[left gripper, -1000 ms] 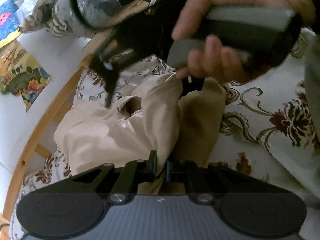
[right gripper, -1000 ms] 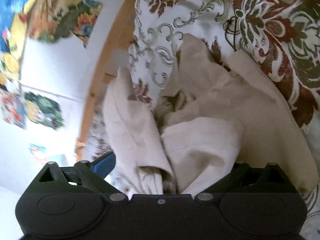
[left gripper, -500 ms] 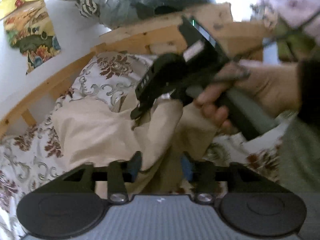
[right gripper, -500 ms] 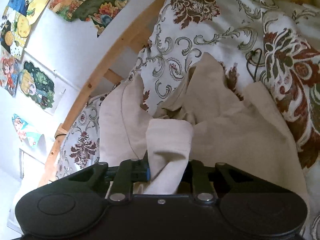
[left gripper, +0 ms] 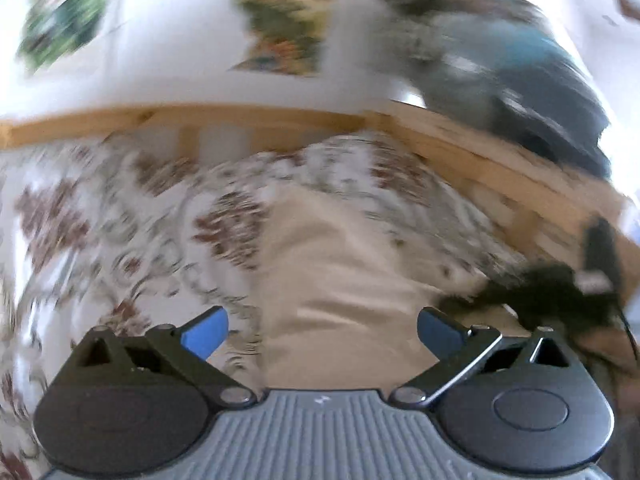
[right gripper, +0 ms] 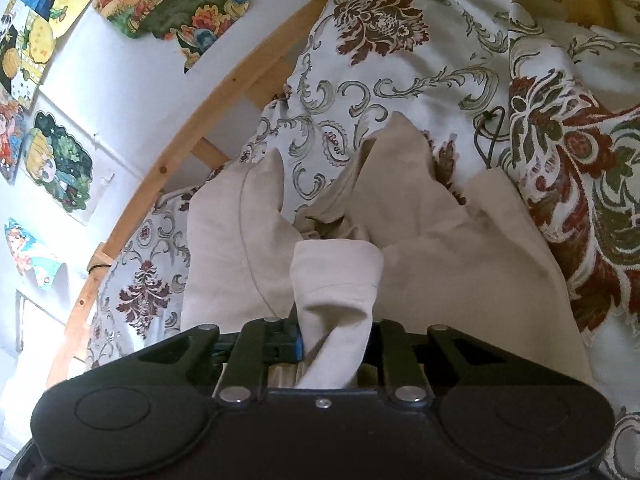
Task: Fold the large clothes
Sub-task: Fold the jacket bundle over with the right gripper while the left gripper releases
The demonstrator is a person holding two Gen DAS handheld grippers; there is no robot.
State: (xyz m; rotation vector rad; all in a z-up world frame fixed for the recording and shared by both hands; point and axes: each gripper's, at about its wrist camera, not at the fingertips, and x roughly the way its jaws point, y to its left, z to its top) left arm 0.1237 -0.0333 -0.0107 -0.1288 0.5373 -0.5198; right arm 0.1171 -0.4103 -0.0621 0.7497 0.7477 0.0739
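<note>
Garment: beige garment [right gripper: 440,248], crumpled on the floral bedspread [right gripper: 400,64]; looks like trousers, can't confirm.
Where: mid-bed, short of the wooden bed rail [right gripper: 168,152].
Right gripper [right gripper: 334,340]: you're clamped on a hemmed end of the garment, cloth bunched between the pads.
Left gripper [left gripper: 320,328]: jaws opening, now spread wide, nothing pinched; beige cloth lies beyond the gap, blue pads [left gripper: 204,336] clear of it. View heavily blurred.
Done: no flat fold visible; cloth lies in humps and peaks.
Left: nearly all of it, in my judgement. You need to spread it flat, align the edges, then fold.
Beyond rail: white wall with cartoon stickers [right gripper: 56,168].
Other: dark bundle [left gripper: 520,92] past the rail in the left view, too blurred to name.
</note>
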